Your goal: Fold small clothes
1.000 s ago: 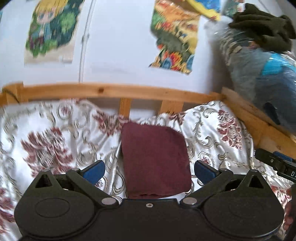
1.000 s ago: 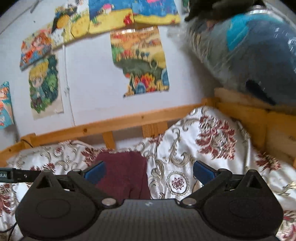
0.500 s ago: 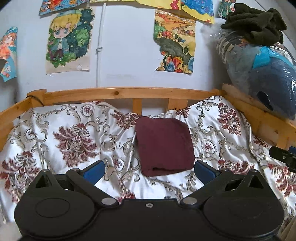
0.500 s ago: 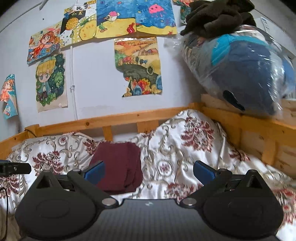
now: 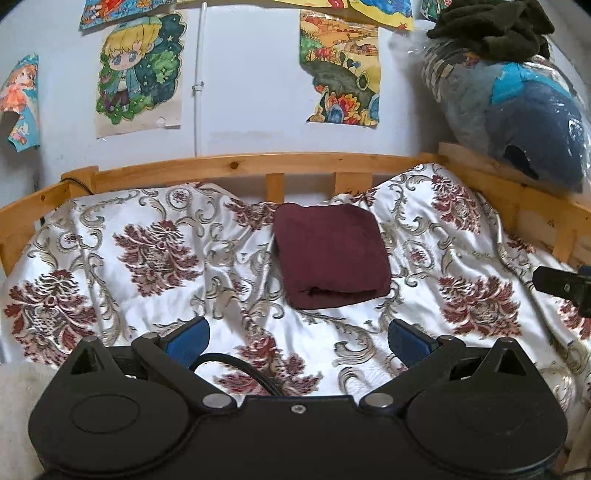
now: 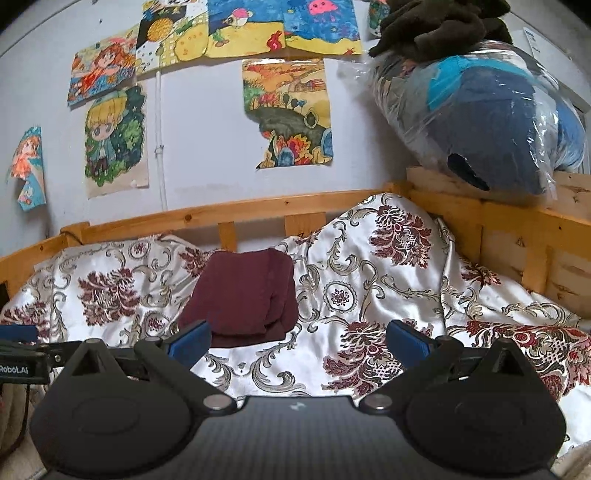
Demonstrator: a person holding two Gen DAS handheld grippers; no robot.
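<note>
A maroon garment lies folded into a neat rectangle on the floral bedspread, near the wooden rail at the back. It also shows in the right wrist view, left of centre. My left gripper is open and empty, held back from the garment over the bedspread. My right gripper is open and empty, to the right of the garment and nearer than it. The right gripper's tip shows at the right edge of the left wrist view.
A wooden bed rail runs round the back and right side. A plastic-wrapped blue plush with a dark cloth on top sits on the right rail. Posters hang on the wall. A black cable lies by the left gripper.
Both grippers have pulled back and away from the folded garment, which now looks smaller and farther off. The garment has stayed in place.
</note>
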